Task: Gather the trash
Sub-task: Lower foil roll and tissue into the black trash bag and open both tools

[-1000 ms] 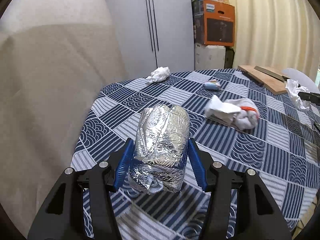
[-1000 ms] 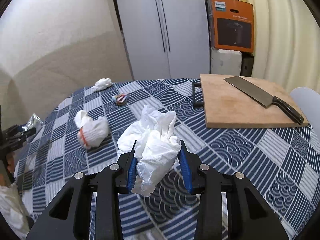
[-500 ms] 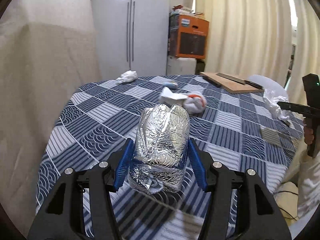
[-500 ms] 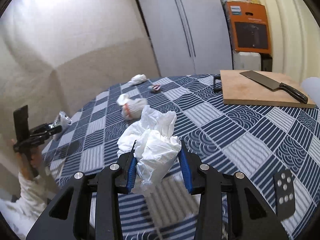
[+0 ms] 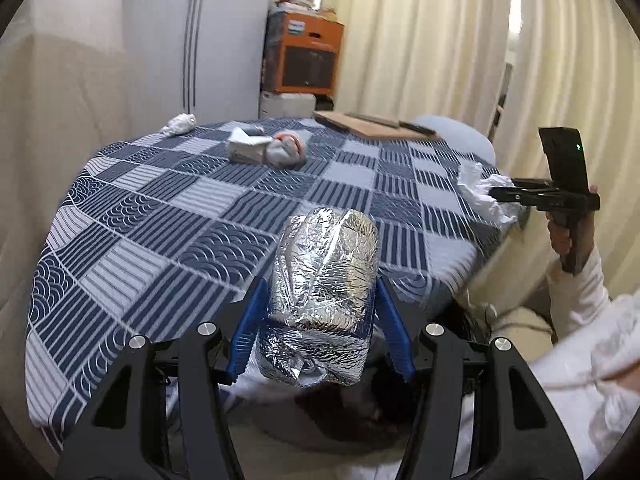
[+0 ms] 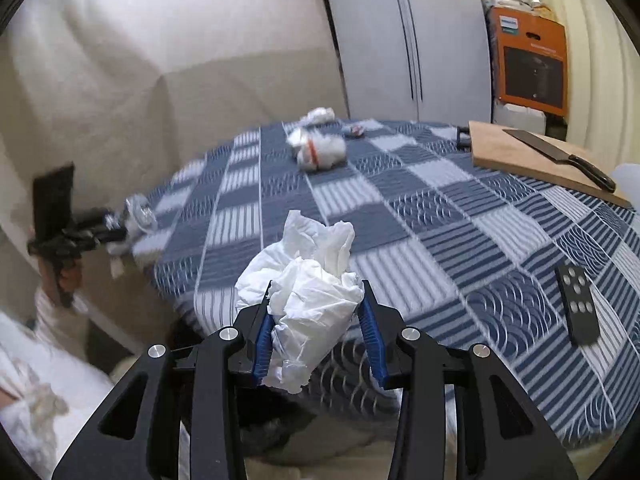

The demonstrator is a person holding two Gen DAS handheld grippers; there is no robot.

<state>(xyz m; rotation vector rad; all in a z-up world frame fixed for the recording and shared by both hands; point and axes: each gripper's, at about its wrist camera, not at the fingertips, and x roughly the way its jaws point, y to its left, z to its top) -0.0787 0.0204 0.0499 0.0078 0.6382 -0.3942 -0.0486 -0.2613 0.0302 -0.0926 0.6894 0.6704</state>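
Both my jaw pairs pinched trash: left gripper (image 5: 318,316) squeezed foil (image 5: 324,296), right gripper (image 6: 316,330) squeezed tissue (image 6: 308,292).

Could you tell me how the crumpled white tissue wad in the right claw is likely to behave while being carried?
The tissue wad looks soft and light, so it probably squashes between the right claw pads. Its loose flaps stick up, so they may flop. Slipping seems unlikely given the rumpled surface.
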